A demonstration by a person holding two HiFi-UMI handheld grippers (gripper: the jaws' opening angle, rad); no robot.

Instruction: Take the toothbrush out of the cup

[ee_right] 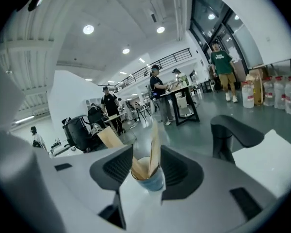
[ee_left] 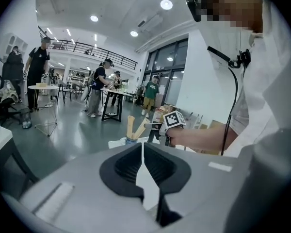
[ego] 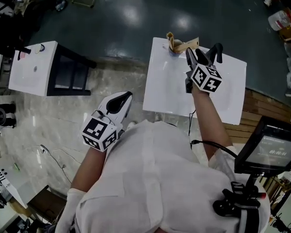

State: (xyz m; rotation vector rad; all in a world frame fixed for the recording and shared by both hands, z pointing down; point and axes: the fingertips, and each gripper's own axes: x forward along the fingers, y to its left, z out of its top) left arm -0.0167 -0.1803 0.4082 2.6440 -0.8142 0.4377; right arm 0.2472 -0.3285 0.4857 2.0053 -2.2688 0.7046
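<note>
A small blue cup (ego: 173, 47) stands at the far edge of the white table (ego: 160, 93) and holds wooden toothbrushes (ego: 185, 44) that lean out of it. My right gripper (ego: 198, 56) hovers just right of the cup with its jaws open. In the right gripper view the cup (ee_right: 149, 179) and an upright toothbrush (ee_right: 154, 149) show between the open pads, which touch nothing. My left gripper (ego: 122, 101) is shut and empty, held off the table's left side near my body. From the left gripper (ee_left: 143, 152) I see the cup (ee_left: 130, 140) and the right gripper's marker cube (ee_left: 173, 120) ahead.
A black curved spout (ee_right: 233, 135) rises from the table just right of the cup. A second white table (ego: 34, 67) stands at the left and a monitor (ego: 271, 152) at the right. Several people and tables fill the hall beyond.
</note>
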